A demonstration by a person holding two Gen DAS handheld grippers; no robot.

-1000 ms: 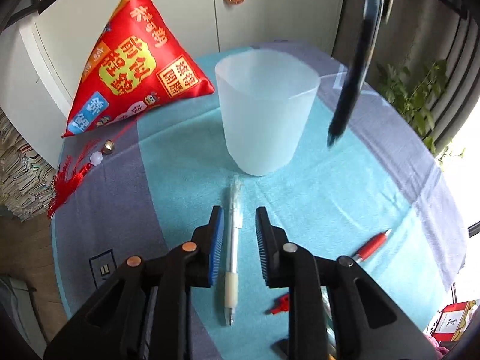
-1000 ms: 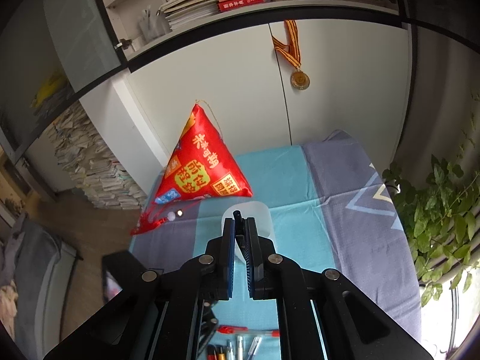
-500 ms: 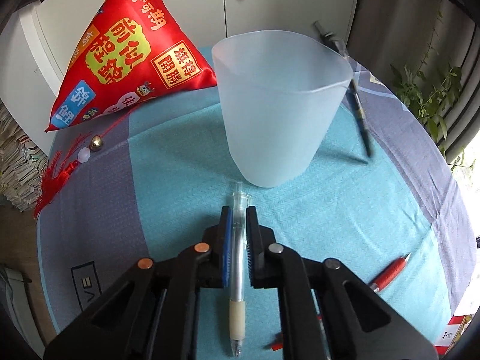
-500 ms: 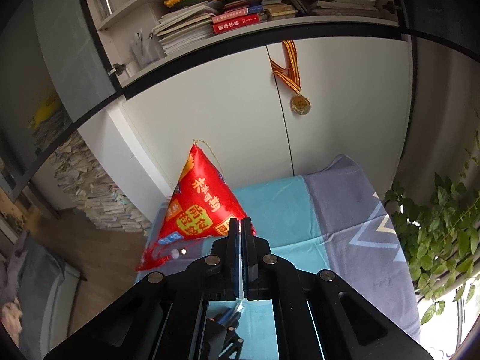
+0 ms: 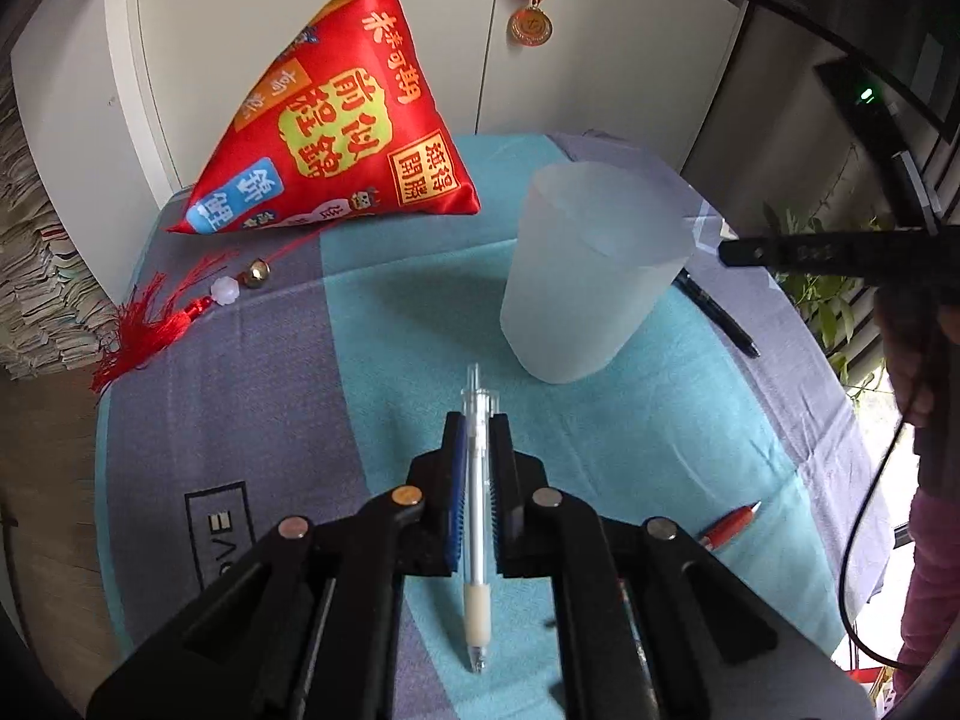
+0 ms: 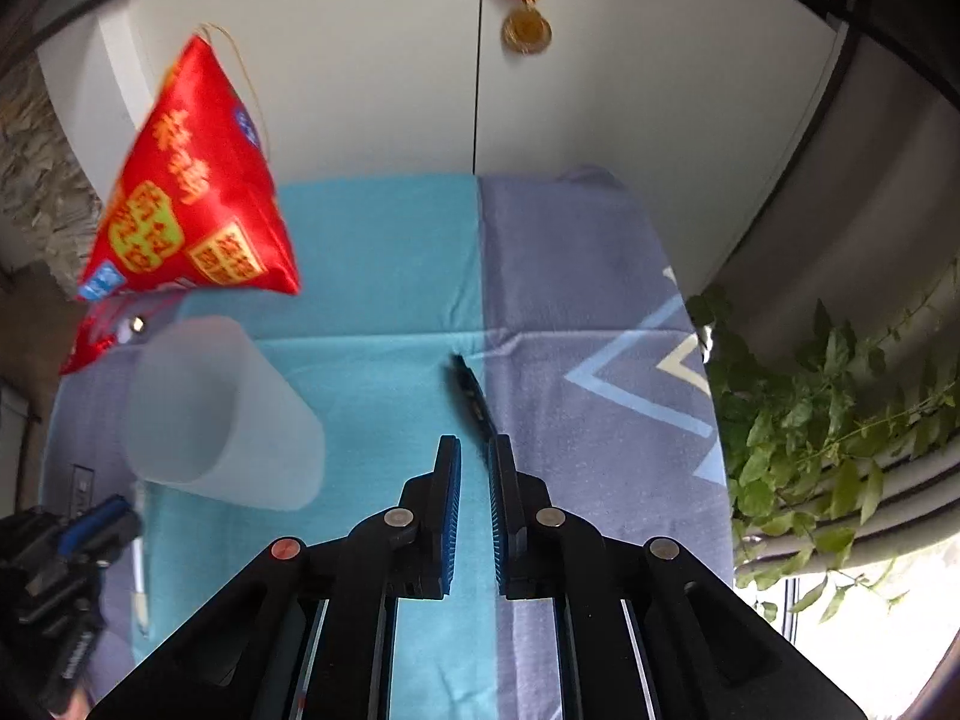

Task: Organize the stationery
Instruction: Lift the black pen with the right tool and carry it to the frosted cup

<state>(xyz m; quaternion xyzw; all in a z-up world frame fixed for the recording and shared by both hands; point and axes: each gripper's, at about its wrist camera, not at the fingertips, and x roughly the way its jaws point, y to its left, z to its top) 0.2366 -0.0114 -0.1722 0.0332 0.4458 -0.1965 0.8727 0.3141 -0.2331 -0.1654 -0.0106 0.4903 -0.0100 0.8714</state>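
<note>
Left wrist: left gripper [image 5: 477, 438] jaws pinch clear pen [image 5: 477, 516].

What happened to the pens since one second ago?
The left gripper closed on the clear pen. The right gripper let go of the black pen, which now lies on the cloth beside the cup. The red pen stayed put.

Tablecloth [image 5: 420, 312]: teal and grey-purple blocks, pale chevron lines at right side. Cup [image 5: 591, 270]: frosted translucent white. Pen held in left gripper [image 5: 477, 438]: clear barrel, cream grip; blue pads on black fingers. Black pen [image 6: 474, 399] on cloth. Red pen [image 5: 729, 525] with silver tip. Pyramid pillow [image 5: 336, 126]: glossy red, yellow-green and blue patches, orange characters; red tassel [image 5: 141, 324]. Medal [image 5: 531, 24]: gold, orange-striped ribbon.
</note>
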